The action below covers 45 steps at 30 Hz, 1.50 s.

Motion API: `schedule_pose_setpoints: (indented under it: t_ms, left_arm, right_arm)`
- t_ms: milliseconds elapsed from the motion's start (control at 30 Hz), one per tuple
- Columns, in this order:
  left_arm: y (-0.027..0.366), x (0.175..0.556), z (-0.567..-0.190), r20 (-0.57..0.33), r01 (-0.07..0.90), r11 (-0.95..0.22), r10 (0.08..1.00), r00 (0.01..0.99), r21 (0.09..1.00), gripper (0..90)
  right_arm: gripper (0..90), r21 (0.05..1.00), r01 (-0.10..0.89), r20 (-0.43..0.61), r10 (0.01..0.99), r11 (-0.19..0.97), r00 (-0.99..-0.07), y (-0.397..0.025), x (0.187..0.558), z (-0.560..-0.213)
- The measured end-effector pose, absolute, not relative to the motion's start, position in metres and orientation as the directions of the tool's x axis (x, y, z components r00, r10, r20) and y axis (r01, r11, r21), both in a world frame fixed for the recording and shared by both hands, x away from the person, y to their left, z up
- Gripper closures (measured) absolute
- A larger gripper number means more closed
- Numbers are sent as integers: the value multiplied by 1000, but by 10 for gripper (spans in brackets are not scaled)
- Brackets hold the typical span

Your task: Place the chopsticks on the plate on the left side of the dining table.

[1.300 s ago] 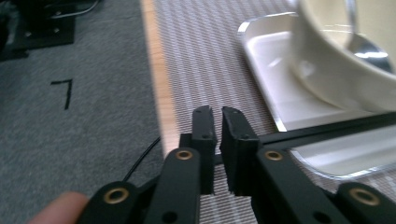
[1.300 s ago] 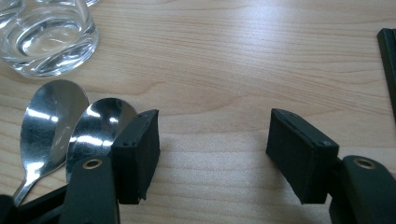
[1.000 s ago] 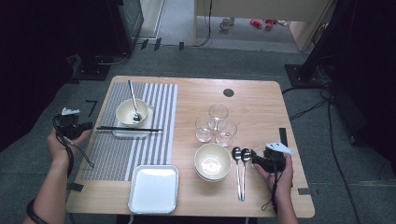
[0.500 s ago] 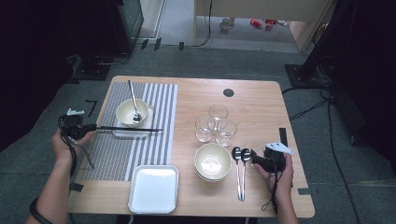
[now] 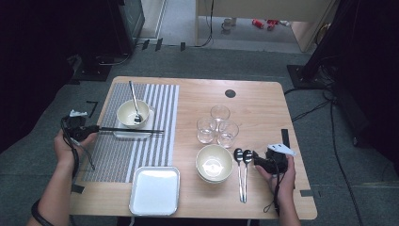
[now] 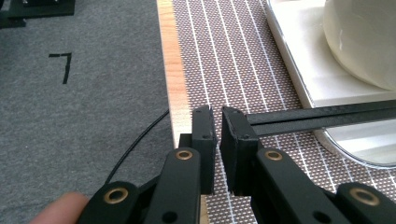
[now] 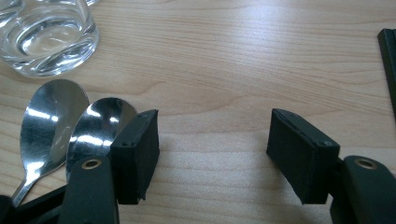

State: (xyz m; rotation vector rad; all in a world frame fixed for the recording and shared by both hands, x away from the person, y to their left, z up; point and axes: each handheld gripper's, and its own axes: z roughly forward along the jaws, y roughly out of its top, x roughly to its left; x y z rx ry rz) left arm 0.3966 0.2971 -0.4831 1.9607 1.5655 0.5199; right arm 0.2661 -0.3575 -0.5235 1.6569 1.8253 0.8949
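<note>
Here the left gripper fingers nearly meet beside the chopsticks; the right gripper's gape wide.

floor: grey carpet; table: light wood; surroundings: dark; doorway: lit, far side

Left gripper view: chopsticks cut off by right picture edge, near ends hidden behind right finger. Bowl cropped at top right corner; tray under it runs out of picture. Right gripper view: glass cut by top edge; spoons handles hidden under left finger. Dark strip at right edge too cropped to identify.
</note>
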Motion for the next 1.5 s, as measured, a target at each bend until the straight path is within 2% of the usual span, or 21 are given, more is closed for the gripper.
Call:
schedule_pose_setpoints:
  t_ms: [1033,1233,1367,1500]
  left_arm:
    - [293,394,-480,-35,735,-151,972,231,661,809]
    - [280,379,-469,-18,698,-189,960,278,691,826]
    - [272,370,-463,-60,676,-172,951,305,717,869]
    - [256,364,-464,-79,674,-210,925,372,708,900]
  right_arm:
    - [343,757,652,58,991,36,-123,-358,266,-524]
    - [343,757,653,57,991,37,-122,-357,266,-524]
    - [343,757,652,54,991,40,-123,-357,266,-524]
    - [343,757,652,53,991,40,-123,-357,266,-524]
